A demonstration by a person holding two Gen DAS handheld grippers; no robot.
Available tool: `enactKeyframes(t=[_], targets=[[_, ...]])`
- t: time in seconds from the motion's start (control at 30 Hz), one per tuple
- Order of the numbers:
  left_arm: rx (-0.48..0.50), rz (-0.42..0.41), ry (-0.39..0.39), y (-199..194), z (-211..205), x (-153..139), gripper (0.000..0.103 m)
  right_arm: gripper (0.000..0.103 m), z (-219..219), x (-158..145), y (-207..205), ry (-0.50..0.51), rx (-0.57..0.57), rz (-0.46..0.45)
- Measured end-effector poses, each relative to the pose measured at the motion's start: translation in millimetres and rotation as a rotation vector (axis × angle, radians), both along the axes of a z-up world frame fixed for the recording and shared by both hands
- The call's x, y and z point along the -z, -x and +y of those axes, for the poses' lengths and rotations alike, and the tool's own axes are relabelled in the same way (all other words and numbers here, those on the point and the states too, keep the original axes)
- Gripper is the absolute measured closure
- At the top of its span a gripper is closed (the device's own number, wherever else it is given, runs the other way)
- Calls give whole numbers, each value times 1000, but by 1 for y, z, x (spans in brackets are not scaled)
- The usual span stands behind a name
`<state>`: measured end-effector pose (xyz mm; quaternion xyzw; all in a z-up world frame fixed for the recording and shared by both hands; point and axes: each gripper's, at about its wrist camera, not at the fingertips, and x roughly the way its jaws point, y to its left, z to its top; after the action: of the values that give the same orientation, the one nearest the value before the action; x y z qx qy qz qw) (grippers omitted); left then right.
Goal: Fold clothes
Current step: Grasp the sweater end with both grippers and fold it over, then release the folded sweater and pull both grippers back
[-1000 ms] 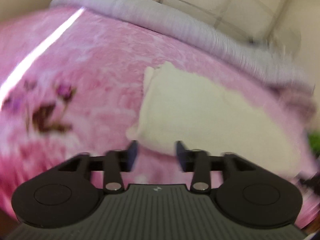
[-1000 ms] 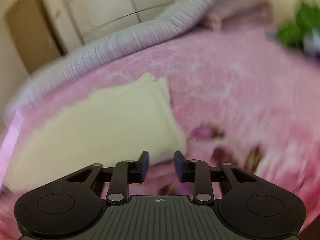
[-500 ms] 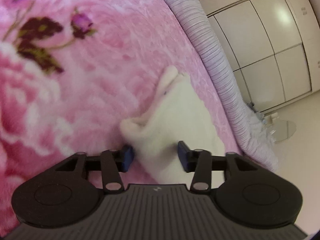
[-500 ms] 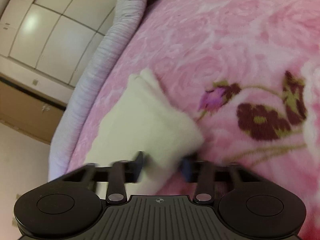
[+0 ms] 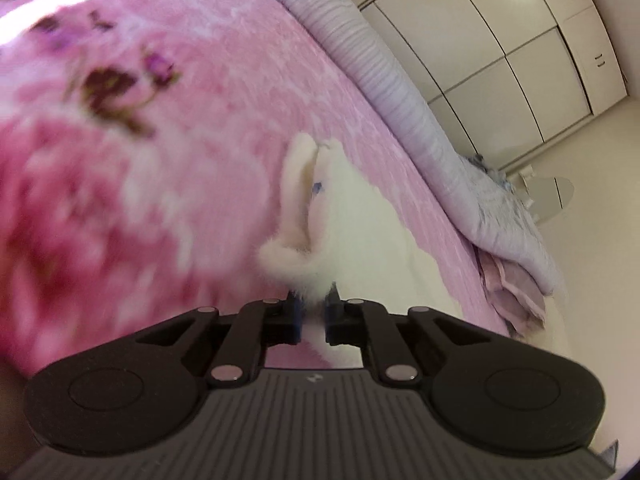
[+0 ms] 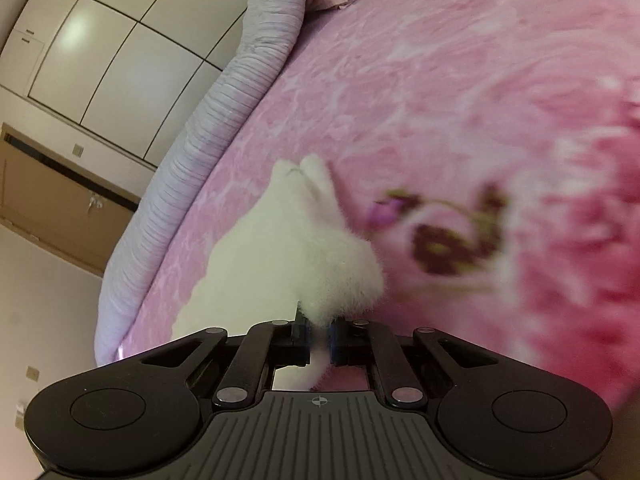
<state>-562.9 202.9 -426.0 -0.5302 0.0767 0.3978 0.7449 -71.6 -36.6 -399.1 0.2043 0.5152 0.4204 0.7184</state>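
Left gripper [image 5: 313, 312] is pinched down almost all the way, just a thin gap between the blue pads, and that gap is stuffed with a fluffy corner of the white garment [image 5: 352, 216]; right gripper [image 6: 319, 338] is the same deal, fingers nearly together with a tuft of the garment [image 6: 296, 240] squeezed between them and bulging out just past the tips; so both have a proper grip on fabric, each on its own near corner.

The garment lies on the bed [image 5: 192, 92], on the pink flowery blanket [image 6: 460, 92]; from each gripper its long axis runs away from the camera toward the far end, where it narrows into two soft rounded lobes; in the left view it leans up and slightly left, in the right view about straight up; its outer side runs near the lilac ribbed bolster [image 5: 384, 60] along the bed's edge, with a strip of pink between the two.

Looks-wise it's plush and fuzzy, creamy white, no print I can see; in the left view an opening shows along its edge with a creamier inside and a tiny blue mark [image 5: 318, 188], too small to make out; the corners at the fingers are bunched into fluffy wads.
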Motion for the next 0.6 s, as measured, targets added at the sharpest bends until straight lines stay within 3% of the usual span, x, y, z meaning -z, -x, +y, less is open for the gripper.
enactKeyframes(t=[0.13,0.23,0.3,0.4,0.47,0.6], targets=[[32,43,16,15,-34,1,95,96,-39,-3,13,62,-20,-34],[31,130,-12,26,-47,-10,86,92,-62,-4,19,102,-37,-65],[10,214,-70,30,-48,-30,87,91,-73,-14,23,131,-41,-104],[3,360,-215,18,-47,-63,87,90,-77,-49,42,206,-34,-355],[63,412,-271,-4,-49,-73,86,88,-68,-64,61,222,-76,-542],[185,530,-323,-61,-51,-67,81,84,-18,-51,88,274,-236,-689]])
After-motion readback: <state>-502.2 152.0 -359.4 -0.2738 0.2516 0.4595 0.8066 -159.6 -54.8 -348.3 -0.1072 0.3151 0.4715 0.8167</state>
